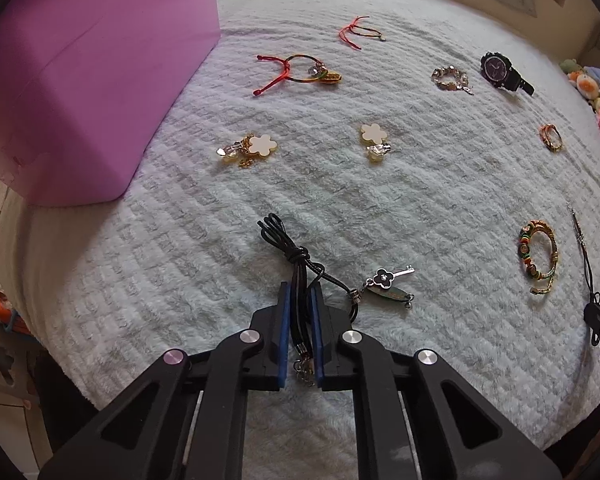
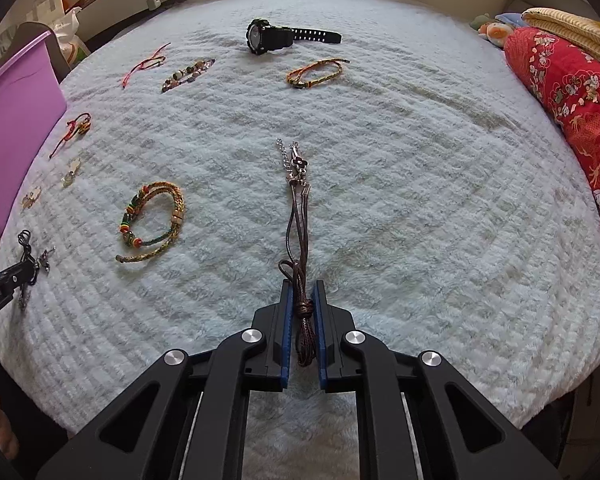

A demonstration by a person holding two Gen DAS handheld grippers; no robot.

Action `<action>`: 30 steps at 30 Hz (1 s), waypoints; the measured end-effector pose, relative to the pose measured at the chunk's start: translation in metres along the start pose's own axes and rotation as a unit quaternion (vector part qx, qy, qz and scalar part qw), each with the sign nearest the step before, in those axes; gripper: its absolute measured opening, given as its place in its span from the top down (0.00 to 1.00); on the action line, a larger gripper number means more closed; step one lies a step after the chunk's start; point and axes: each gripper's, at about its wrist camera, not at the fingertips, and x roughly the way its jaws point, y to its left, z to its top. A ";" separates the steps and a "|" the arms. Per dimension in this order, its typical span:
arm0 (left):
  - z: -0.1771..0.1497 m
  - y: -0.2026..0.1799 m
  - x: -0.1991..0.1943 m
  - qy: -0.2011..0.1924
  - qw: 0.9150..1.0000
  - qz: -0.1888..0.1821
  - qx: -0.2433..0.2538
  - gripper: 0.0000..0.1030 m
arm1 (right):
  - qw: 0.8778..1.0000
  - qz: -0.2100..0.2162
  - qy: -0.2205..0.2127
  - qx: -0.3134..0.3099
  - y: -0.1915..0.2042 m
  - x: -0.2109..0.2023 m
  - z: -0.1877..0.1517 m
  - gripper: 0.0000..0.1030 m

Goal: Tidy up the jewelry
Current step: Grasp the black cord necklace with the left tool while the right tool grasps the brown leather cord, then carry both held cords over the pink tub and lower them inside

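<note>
My left gripper [image 1: 300,292] is shut on a black cord necklace [image 1: 296,264] whose flower-key pendant [image 1: 388,280] lies on the pale fluffy blanket [image 1: 420,200]. My right gripper [image 2: 302,292] is shut on a brown cord necklace [image 2: 300,224] that stretches away to its silver chain and clasp [image 2: 294,160]. A purple box [image 1: 80,80] stands at the left; it also shows in the right wrist view [image 2: 12,140]. The left gripper appears at the left edge of the right wrist view [image 2: 4,280].
Scattered on the blanket: two flower earrings [image 1: 260,146] [image 1: 374,134], red string bracelets [image 1: 300,70] [image 1: 358,32], a beaded bracelet [image 1: 450,78], a black watch [image 2: 276,36], a woven ring bracelet [image 2: 314,70], a multicoloured beaded braid bracelet [image 2: 152,220]. A red quilt [image 2: 572,100] lies at the right.
</note>
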 end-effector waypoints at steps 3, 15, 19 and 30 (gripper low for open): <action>0.001 0.002 -0.002 0.000 1.000 -0.004 -0.002 0.93 | 1.000 0.010 -0.007 0.016 -0.006 -0.007 0.002 0.91; 0.012 0.008 -0.027 -0.019 1.000 -0.022 0.003 0.96 | 0.998 0.030 -0.038 0.033 -0.008 -0.044 0.019 0.91; 0.018 0.009 -0.039 -0.030 0.999 -0.027 0.009 0.96 | 0.998 0.032 -0.048 0.028 -0.004 -0.055 0.026 0.91; 0.033 -0.002 -0.082 -0.067 0.995 -0.058 0.036 0.96 | 0.995 0.049 -0.084 0.010 0.017 -0.092 0.049 0.91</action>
